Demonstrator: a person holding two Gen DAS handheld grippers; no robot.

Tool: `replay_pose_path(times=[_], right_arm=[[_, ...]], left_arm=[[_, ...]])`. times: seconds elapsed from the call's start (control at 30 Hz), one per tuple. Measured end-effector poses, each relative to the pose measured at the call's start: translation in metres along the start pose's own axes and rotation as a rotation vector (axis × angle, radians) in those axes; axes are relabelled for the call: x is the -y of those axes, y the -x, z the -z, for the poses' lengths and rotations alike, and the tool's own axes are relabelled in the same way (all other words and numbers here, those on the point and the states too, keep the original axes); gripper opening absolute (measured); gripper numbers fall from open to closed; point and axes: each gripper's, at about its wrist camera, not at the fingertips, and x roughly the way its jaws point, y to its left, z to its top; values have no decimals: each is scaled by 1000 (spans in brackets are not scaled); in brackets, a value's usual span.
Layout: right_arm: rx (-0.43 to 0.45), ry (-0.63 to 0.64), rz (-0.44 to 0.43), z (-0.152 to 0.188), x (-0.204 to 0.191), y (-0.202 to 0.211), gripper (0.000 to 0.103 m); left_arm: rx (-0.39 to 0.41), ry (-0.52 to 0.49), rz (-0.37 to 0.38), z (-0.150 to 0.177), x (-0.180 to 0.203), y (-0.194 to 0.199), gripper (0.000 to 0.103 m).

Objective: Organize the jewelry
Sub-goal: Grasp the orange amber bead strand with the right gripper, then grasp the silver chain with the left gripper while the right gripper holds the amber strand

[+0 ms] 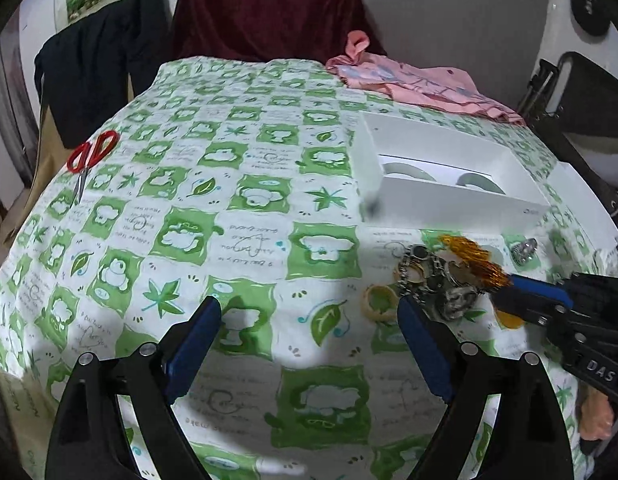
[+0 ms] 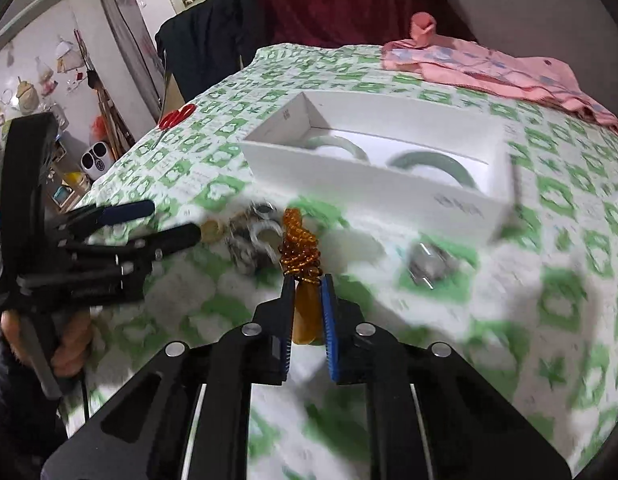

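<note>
A white box stands on the green-patterned tablecloth with two green bangles inside; it also shows in the right wrist view. In front of it lies a pile of rings and metal jewelry, a pale ring and a silver piece. My right gripper is shut on an amber bead necklace with an amber pendant, held over the cloth by the pile. My left gripper is open and empty, left of the pile.
Red scissors lie at the table's left edge. A pink garment lies at the far right. A dark red cloth covers a chair behind the table. The tablecloth spreads between scissors and box.
</note>
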Motion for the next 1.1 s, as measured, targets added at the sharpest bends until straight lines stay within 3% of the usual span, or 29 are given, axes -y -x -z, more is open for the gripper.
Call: replay_pose_path(times=[0.17,0.4,0.6,0.67,0.83,1.0,1.1], right_arm=[[7,-73,18,25,26,19,11],[11,-105,-5,25,33,20,12],[8,-130,-32,25,39,19,12],[8,-127,-30,25,38,19,12],[8,-124,-25,25,37,19,12],[8,-127,-28,25,36,19,12],[8,-131,-34,25,37,19,12]], left_arm=[[14,-82,49,4,23,7,88],[-6,-145,50,-16,58,-16,88],[-36,-52,19,-24,37,-26,90],[-68,-67,-35,-14,30,-28,90],[-62,-79,-69,1,17,-11,90],[-14,-48,-17,-17,18,-5,89],[12,-120,-4,-29,40,-11,83]])
